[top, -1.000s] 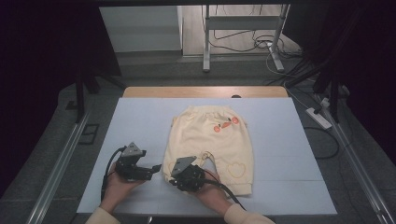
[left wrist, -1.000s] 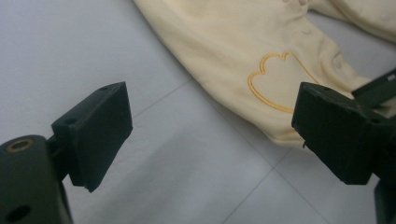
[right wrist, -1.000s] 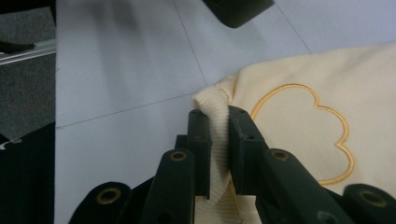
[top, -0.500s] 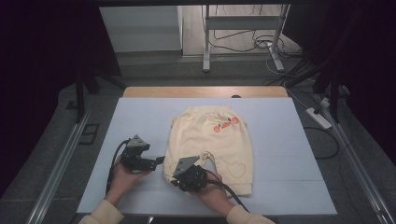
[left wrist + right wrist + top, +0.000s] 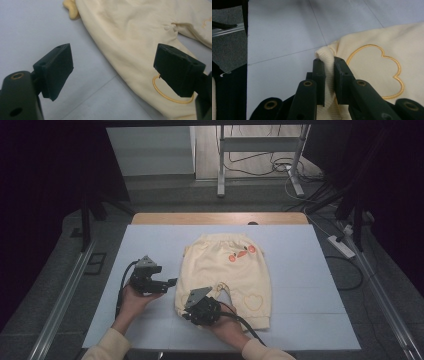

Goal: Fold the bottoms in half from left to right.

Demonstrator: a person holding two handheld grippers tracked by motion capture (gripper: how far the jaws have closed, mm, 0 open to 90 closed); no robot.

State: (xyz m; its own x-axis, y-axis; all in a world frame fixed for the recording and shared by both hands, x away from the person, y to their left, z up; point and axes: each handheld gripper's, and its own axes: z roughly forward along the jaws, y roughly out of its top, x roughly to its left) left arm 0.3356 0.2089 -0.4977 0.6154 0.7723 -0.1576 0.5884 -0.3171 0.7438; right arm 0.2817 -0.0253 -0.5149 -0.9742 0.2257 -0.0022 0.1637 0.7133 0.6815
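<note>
A pair of pale yellow baby pants (image 5: 225, 265) lies flat on the white table (image 5: 310, 285), with orange prints near the waistband and an embroidered heart on each leg. My right gripper (image 5: 187, 314) is at the near left leg end. In the right gripper view it (image 5: 328, 67) is shut on the ribbed cuff (image 5: 325, 53), beside a heart outline (image 5: 377, 70). My left gripper (image 5: 172, 281) hovers just left of the pants' edge. In the left gripper view it (image 5: 112, 65) is open wide, and the yellow cloth (image 5: 130, 32) lies between and beyond the jaws.
The table's wooden far edge (image 5: 220, 218) borders a dark floor with cables and a metal stand (image 5: 260, 150). An aluminium rail (image 5: 65, 290) runs along the left side. White table surface lies left and right of the pants.
My left gripper has moved right and a little farther away, closing in on the pants' left edge. The right gripper keeps its hold on the cuff, nearly still.
</note>
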